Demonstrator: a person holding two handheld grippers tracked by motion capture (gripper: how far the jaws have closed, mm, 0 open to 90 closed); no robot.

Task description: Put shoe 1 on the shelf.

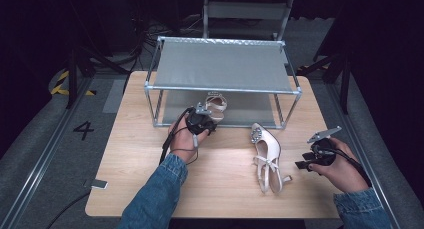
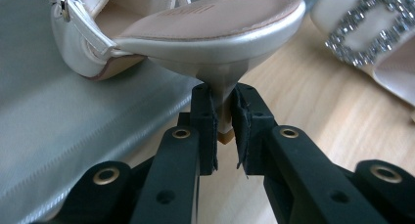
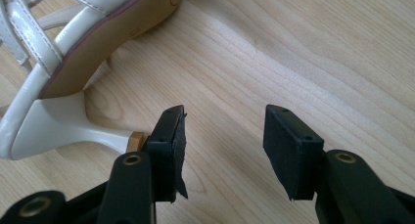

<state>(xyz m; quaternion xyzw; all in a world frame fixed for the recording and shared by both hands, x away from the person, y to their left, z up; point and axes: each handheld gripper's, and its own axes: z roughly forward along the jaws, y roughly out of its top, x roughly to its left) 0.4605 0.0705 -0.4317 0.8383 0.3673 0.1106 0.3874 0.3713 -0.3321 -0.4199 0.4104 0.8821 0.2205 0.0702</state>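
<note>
Gripping one shoe (image 2: pixel 210 33) by its heel, left gripper (image 2: pixel 224 114) jaws clenched at the rack's (image 1: pixel 222 89) near edge. Resting right gripper (image 3: pixel 222 131) jaws released over bare bench (image 3: pixel 303 53), just beside second shoe (image 3: pixel 73 62).

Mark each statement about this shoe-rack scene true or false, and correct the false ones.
1. The left gripper grips a shoe by its heel. True.
2. The right gripper is clamped on the other shoe. False: its jaws stand open with nothing between them, beside that shoe's heel.
3. The second shoe lies on the wooden table. True.
4. Shoes sit on the rack's top shelf. False: the top shelf is bare.
</note>
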